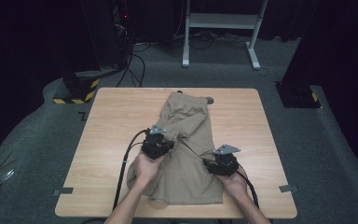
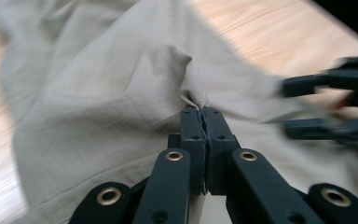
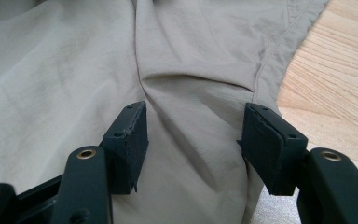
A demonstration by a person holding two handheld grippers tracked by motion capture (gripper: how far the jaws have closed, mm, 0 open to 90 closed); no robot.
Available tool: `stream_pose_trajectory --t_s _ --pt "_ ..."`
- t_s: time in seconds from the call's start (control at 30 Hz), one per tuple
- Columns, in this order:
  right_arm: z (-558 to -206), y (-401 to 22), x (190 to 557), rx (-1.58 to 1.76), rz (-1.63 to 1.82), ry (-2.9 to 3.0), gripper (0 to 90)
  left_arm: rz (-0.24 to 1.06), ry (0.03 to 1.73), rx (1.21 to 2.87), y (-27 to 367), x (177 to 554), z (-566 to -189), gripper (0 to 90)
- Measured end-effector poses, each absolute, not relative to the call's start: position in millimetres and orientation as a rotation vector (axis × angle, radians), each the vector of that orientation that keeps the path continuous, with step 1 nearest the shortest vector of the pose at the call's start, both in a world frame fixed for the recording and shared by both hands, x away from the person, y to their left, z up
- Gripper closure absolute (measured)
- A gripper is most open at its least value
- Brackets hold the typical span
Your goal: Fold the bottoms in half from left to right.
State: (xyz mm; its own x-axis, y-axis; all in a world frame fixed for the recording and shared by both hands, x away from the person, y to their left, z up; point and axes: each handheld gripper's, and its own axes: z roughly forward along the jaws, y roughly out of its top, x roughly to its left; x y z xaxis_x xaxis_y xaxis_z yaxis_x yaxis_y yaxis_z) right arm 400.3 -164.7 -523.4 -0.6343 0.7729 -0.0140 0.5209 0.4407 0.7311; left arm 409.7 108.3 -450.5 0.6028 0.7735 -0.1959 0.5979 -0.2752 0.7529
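The beige trousers [image 1: 186, 149] lie lengthwise down the desk [image 1: 107, 135]. Left gripper [image 2: 200, 111] fingers pinch a fold mid-garment; right gripper [image 3: 193, 135] fingers stand wide over its near right edge.

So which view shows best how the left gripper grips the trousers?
The left gripper view: the left gripper pinches a fold of the trousers. The high view shows it small; the right gripper view shows flat cloth.
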Motion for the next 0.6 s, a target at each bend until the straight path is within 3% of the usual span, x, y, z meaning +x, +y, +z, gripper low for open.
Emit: stream_pose_trajectory --t_s 0.27,0.33,0.53,0.6 --pt "-523.4 -164.7 400.4 1.102 1.013 2.352 41.3 0.165 0.95 2.041 63.9 390.8 -446.5 88.0" --pt "-523.5 -164.7 400.4 1.103 1.014 2.351 41.2 0.197 0.933 2.107 51.4 388.6 -454.3 87.8" --pt "-523.5 -164.6 400.4 1.103 1.012 2.35 41.0 0.193 0.982 2.179 38.9 394.1 -484.9 86.5" --pt "-523.5 -164.7 400.5 1.105 1.011 2.348 39.9 0.19 0.992 2.171 40.8 392.4 -488.2 82.1"
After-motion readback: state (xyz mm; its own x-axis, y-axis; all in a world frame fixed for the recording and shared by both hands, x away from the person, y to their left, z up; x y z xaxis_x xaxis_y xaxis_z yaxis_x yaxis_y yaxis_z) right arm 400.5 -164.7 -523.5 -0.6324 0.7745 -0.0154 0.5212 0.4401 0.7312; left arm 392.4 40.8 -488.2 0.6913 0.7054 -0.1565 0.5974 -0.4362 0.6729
